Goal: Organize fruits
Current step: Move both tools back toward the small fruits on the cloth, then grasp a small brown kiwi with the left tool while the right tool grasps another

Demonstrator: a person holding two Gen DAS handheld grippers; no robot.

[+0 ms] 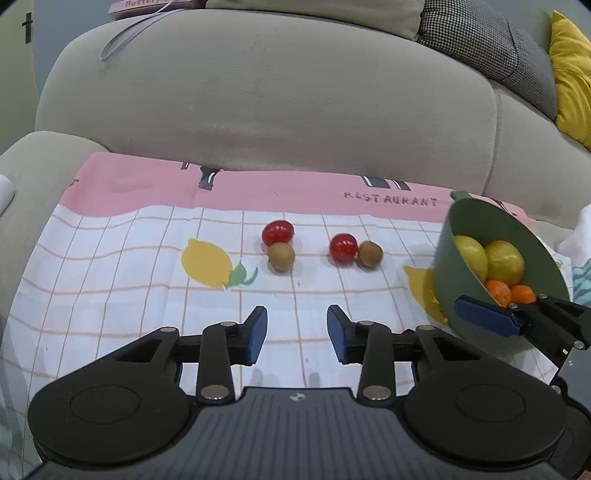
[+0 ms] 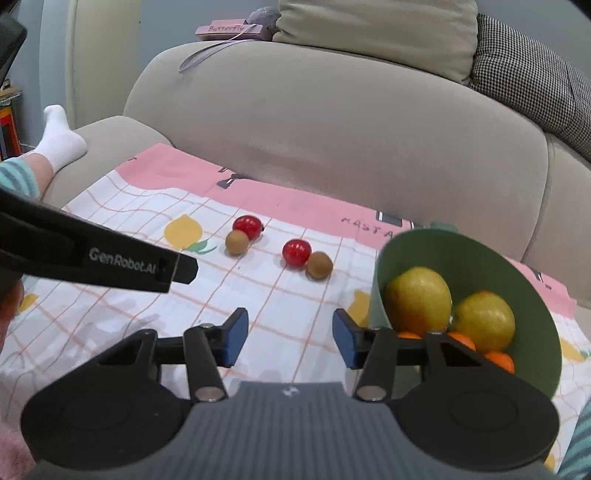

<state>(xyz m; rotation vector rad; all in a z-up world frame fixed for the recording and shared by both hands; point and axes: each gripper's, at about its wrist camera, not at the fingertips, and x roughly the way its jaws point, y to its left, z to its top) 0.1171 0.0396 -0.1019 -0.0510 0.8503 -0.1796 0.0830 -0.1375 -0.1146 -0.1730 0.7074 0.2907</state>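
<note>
Two red tomatoes [image 1: 277,232] [image 1: 344,248] and two brown kiwis [image 1: 281,256] [image 1: 370,253] lie in pairs on the checked cloth [image 1: 129,266]; they also show in the right wrist view, tomatoes [image 2: 248,226] [image 2: 296,252] and kiwis [image 2: 236,242] [image 2: 319,264]. A green bowl [image 1: 465,236] [image 2: 480,258] at the right leans tilted and holds two yellow lemons [image 2: 419,299] and small oranges [image 2: 498,360]. My left gripper [image 1: 297,334] is open and empty, near the cloth's front. My right gripper [image 2: 290,339] is open, its right finger against the bowl's rim; it also shows in the left wrist view [image 1: 487,317].
The cloth lies on a beige sofa seat [image 1: 295,103]. A checked cushion [image 1: 491,40] and a yellow cushion [image 1: 572,74] sit at the back right. A foot in a white sock [image 2: 61,138] rests on the left armrest. A pink box [image 2: 225,31] lies on the sofa back.
</note>
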